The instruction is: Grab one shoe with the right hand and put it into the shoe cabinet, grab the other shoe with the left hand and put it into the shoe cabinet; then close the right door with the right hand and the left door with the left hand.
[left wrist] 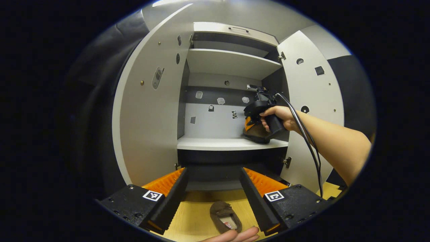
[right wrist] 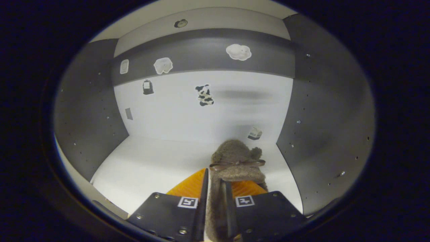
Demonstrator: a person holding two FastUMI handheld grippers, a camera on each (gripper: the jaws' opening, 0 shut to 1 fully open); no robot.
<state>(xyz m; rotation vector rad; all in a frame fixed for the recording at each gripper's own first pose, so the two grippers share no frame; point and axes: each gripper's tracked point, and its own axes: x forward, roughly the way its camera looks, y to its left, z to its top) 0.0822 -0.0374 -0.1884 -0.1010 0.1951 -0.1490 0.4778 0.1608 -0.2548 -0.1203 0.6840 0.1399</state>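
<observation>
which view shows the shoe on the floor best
The left gripper view: the shoe on the floor lies on the wooden floor between the open left gripper fingers, seen from above. The right gripper view looks into the cabinet, where the right gripper holds the other shoe.

left gripper view faces cabinet [left wrist: 231, 64] from outside; right gripper view inside

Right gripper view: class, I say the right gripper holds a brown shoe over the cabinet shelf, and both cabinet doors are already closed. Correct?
Not quite. The right gripper does hold the brown shoe over the shelf, but the left gripper view shows the left door and right door standing open.
</observation>
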